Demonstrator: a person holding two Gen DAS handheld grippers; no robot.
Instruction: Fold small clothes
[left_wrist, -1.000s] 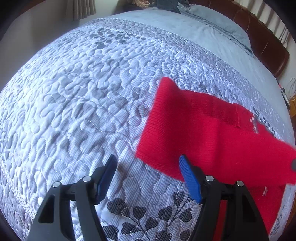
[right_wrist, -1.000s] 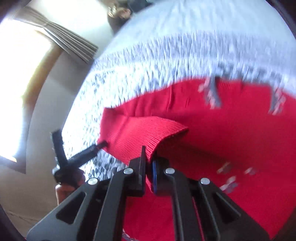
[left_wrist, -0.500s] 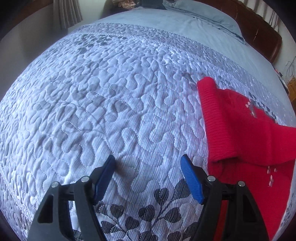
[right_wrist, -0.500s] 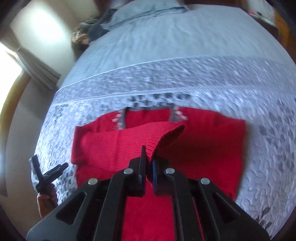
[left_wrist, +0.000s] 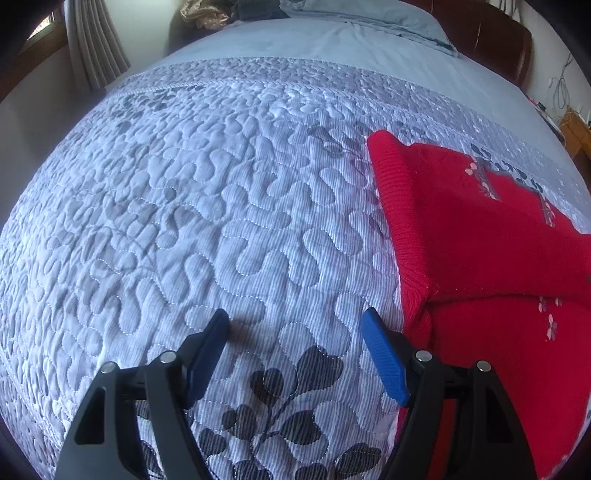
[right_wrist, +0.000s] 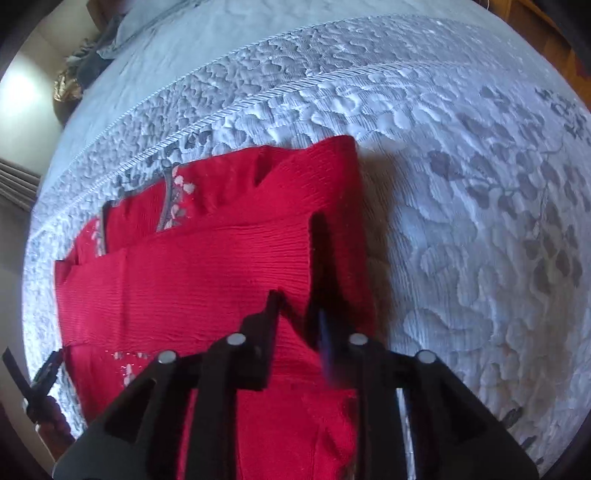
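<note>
A small red knit sweater (left_wrist: 480, 229) with little flower trim lies flat on the quilted bedspread (left_wrist: 221, 206). One sleeve (right_wrist: 207, 266) is folded across its body. My right gripper (right_wrist: 297, 310) hovers low over the sleeve's cuff end near the sweater's right edge. Its jaws are opening, with a gap between them; red cloth lies just under them and is not pinched. My left gripper (left_wrist: 295, 325) is open over bare quilt just left of the sweater (right_wrist: 147, 295), with nothing between its fingers. It also shows at the lower left of the right wrist view as the left gripper (right_wrist: 40, 376).
The grey-white quilt (right_wrist: 480, 221) with dark leaf prints spreads around the sweater. Beyond it lie a plain grey sheet (left_wrist: 295, 37), a pillow (left_wrist: 369, 14) and a brown headboard (left_wrist: 491, 40). A curtain (left_wrist: 96, 48) hangs at the far left.
The right gripper carried the sleeve across the sweater, lowered it and parted its jaws. The left gripper moved left off the sweater, over bare quilt.
</note>
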